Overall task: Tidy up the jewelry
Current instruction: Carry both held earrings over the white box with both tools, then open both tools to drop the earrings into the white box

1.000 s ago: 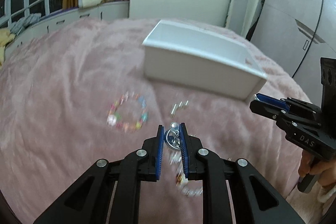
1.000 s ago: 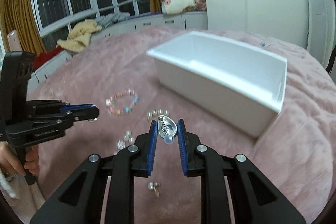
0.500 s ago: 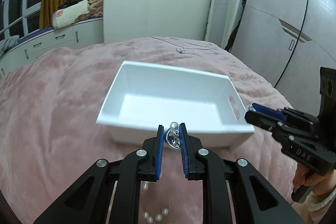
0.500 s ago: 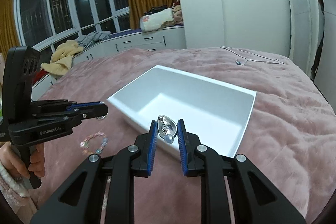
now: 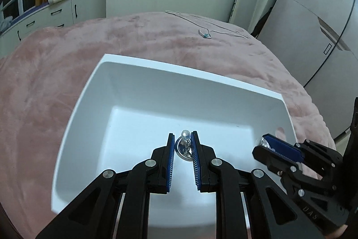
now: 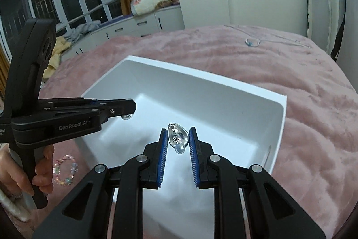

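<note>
Left wrist view: the left gripper is held above the white bin, which sits on a bed covered w/ a pink blanket. Its jaws are pinched on a silver earring w/ a clear bead at the tip, so that piece is hanging over the bin's bare floor, near the front wall. At the lower right the right gripper is seen poking over the bin's right rim, something shiny nipped at its tip. A thin chain necklace is left lying on the blanket well behind the bin.

Right wrist view: the right gripper is also held over the bin, jaws closed on a second silver earring, teardrop-shaped w/ a pale bead at its lower end. The left gripper is seen coming in from the left, gripped by a hand, its tip over the bin's left part w/ the small earring pinched at the end. A beaded bracelet in pastel colours is left on the blanket just outside the bin's left wall. The necklace is visible far back.
</note>
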A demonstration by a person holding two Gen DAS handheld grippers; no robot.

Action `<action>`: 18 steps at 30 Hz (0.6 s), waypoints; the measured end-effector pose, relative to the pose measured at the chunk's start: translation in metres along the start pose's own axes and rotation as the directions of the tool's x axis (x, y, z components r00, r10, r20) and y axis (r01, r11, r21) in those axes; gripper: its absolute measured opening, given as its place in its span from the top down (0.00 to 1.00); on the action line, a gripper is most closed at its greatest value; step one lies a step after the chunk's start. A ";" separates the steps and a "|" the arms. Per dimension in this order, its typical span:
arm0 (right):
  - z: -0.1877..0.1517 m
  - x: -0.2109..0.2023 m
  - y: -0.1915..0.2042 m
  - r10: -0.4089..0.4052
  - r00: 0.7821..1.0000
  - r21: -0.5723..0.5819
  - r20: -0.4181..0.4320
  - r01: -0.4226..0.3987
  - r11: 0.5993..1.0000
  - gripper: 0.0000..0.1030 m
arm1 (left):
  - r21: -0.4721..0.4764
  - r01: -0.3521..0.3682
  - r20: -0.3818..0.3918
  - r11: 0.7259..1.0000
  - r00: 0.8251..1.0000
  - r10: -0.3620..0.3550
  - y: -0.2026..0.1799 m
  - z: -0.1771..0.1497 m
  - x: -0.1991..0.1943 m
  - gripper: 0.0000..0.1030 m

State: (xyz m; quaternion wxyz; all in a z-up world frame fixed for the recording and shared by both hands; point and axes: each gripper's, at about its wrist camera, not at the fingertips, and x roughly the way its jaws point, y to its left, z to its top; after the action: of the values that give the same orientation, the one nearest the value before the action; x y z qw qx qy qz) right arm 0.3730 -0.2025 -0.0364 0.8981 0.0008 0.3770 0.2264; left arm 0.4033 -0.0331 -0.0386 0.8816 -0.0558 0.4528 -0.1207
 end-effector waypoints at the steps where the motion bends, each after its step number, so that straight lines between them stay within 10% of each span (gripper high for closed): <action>1: 0.000 0.003 -0.001 -0.003 1.000 0.003 -0.007 0.003 1.000 0.81 | -0.002 0.004 -0.002 1.000 1.000 -0.004 0.002 0.000 0.003 0.81; 10: -0.003 0.013 -0.002 0.005 1.000 0.023 -0.009 -0.004 1.000 0.79 | -0.007 -0.006 0.006 1.000 1.000 0.006 -0.002 -0.008 0.013 0.79; 18: 0.005 -0.002 0.002 0.002 1.000 0.020 0.007 -0.002 1.000 0.71 | -0.002 -0.059 0.059 0.998 0.997 0.059 -0.008 -0.004 -0.009 0.49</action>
State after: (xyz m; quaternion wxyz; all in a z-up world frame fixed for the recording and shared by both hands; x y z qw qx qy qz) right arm 0.3744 -0.2008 -0.0312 0.8991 0.0111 0.3762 0.2236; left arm 0.3934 -0.0385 -0.0320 0.8978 -0.0461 0.4281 -0.0927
